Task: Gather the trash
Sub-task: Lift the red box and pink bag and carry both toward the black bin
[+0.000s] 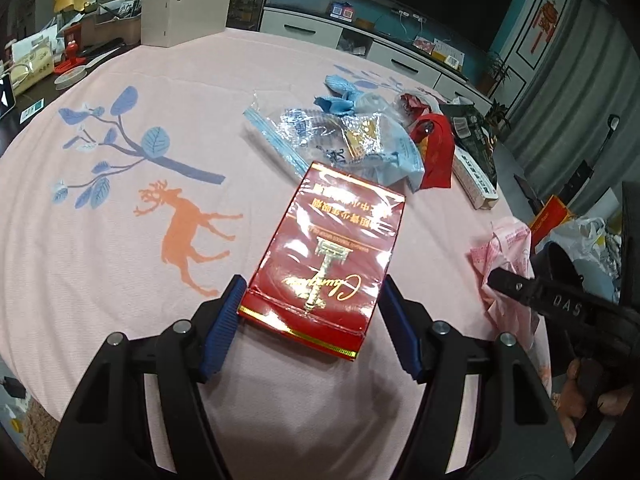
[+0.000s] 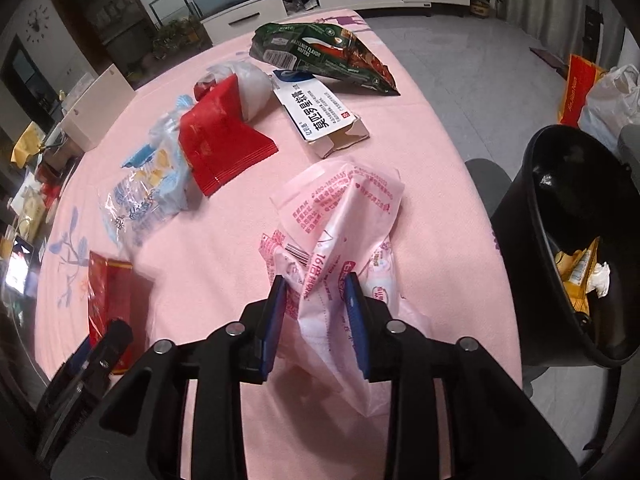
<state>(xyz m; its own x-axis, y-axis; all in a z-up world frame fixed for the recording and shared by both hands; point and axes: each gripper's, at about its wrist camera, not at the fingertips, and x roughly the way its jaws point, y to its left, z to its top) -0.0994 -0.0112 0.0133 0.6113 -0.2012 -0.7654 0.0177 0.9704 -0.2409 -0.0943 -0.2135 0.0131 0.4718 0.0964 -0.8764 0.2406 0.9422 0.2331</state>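
- The left gripper [image 1: 310, 312] has its blue-padded fingers [image 1: 224, 320] spread wide on either side of the near end of a red cigarette carton [image 1: 332, 248]. The left pad looks to touch the carton's corner, while the right pad stands just clear of it.
- The carton lies flat on the pink bench cloth [image 1: 120, 240], wrapped in glossy film, beside the printed orange deer [image 1: 188, 228].
- The right gripper [image 2: 316, 312] has its fingers [image 2: 276, 320] pinching a crumpled pink plastic wrapper [image 2: 340, 232] near the bench's right edge.
- A black trash bin [image 2: 568, 200] stands just off that right edge, with yellow packaging and white tissue inside.
- Toward the far edge of the bench lie more pieces of trash: a red foil packet [image 2: 220, 140], clear-and-blue plastic bags [image 2: 148, 188], a white medicine box [image 2: 320, 116] with one end torn open, and a green wafer bag [image 2: 324, 56].
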